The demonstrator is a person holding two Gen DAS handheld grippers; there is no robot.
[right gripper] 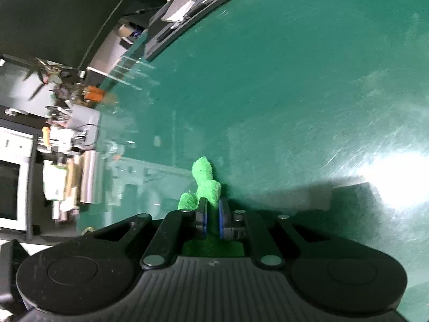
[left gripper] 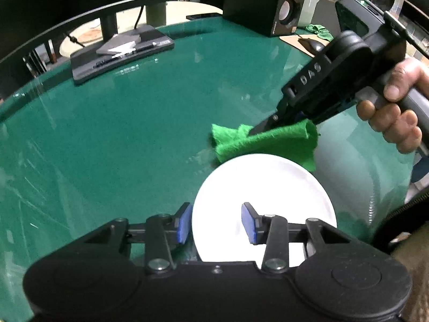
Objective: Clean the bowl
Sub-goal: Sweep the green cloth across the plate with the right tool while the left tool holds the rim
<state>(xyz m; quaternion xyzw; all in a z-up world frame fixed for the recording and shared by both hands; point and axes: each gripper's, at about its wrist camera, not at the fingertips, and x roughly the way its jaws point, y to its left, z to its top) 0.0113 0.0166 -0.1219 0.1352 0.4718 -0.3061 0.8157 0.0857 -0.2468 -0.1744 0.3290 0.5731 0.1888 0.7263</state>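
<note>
In the left wrist view a white bowl [left gripper: 264,204] stands on the green glass table [left gripper: 107,134], close to me. My left gripper [left gripper: 216,224] hangs over the bowl's near left rim. One blue pad sits just outside the rim and the other over the white inside, with a clear gap between them. Beyond the bowl's far rim, my right gripper [left gripper: 252,131] is shut on a green cloth [left gripper: 268,145] that droops onto the table. The right wrist view shows the same cloth [right gripper: 206,182] pinched in the right gripper [right gripper: 211,221]; the bowl is out of that view.
A person's hand [left gripper: 394,112] holds the right gripper's handle. At the table's far side are a black stand [left gripper: 120,51] with pens and papers, a speaker [left gripper: 268,0], a mouse [left gripper: 313,44] and a second green cloth [left gripper: 319,30]. Cluttered shelves [right gripper: 67,123] lie past the table's edge.
</note>
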